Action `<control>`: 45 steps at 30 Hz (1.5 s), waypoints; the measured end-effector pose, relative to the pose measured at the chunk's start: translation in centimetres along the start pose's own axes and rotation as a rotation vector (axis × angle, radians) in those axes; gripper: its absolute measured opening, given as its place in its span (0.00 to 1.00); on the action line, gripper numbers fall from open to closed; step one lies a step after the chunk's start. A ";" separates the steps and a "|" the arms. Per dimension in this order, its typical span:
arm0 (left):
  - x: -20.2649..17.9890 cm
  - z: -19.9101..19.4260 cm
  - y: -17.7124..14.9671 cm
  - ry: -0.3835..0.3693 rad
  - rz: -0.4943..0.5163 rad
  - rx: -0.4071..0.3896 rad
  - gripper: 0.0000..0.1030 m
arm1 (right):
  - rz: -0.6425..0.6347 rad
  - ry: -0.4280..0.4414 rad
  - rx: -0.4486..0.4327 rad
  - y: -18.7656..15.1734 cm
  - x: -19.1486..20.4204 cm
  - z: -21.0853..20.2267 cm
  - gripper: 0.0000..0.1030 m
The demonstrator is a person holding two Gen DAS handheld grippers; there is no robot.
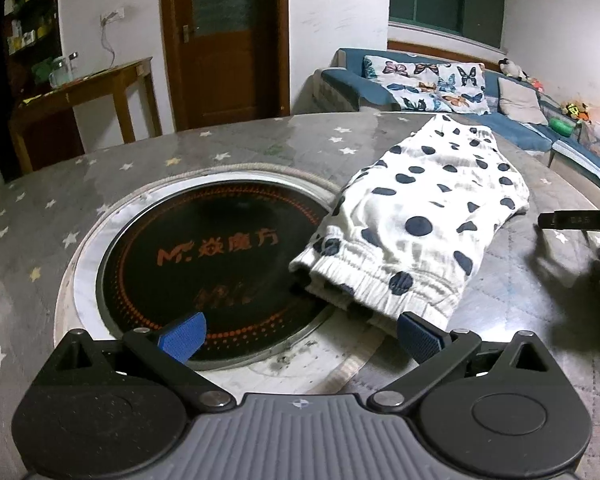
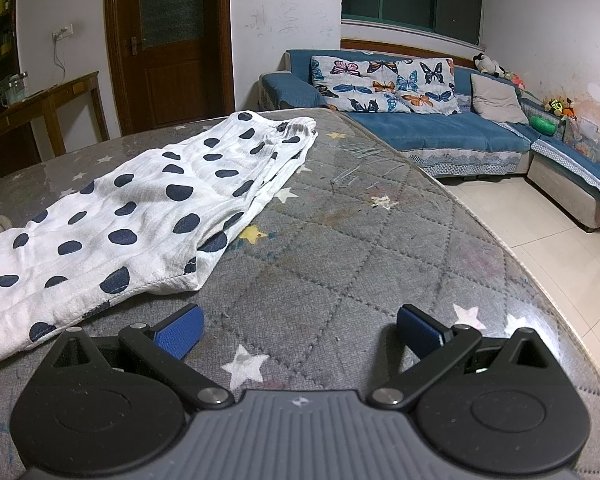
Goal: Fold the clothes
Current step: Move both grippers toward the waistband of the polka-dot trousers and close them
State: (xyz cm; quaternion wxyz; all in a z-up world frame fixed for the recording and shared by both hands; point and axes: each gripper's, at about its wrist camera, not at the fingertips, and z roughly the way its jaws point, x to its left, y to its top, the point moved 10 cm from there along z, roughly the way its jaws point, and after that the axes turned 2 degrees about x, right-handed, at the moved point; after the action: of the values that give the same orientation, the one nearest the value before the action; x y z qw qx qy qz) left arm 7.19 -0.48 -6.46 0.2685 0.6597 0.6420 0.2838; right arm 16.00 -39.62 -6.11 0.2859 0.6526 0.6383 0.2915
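Note:
White shorts with dark blue dots [image 1: 420, 208] lie folded on the round table, their elastic waistband nearest my left gripper and partly over the black cooktop. My left gripper [image 1: 300, 336] is open just short of that waistband, its right pad close to the cloth, nothing held. In the right wrist view the same shorts [image 2: 140, 216] spread to the left. My right gripper [image 2: 300, 334] stands open above the quilted cover, to the right of the shorts' hem, holding nothing. A dark part of the right gripper [image 1: 580, 224] shows at the left view's right edge.
A black round induction cooktop [image 1: 204, 256] is set in the middle of the table. The grey star-patterned quilted cover [image 2: 360, 216] covers the table; its curved edge [image 2: 512, 256] drops to a tiled floor. A blue sofa [image 2: 440, 128] and a wooden side table [image 1: 92, 88] stand beyond.

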 end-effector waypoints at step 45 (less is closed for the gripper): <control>-2.0 3.8 4.4 -0.145 0.032 -0.010 0.66 | -0.098 0.208 0.028 -5.2 7.2 -9.9 0.78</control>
State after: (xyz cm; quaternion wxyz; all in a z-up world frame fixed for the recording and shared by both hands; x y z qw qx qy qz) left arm 12.94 -2.53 -6.00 0.3130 0.6876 0.6086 0.2426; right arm 5.24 -32.34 -3.24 0.2228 0.5908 0.6997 0.3342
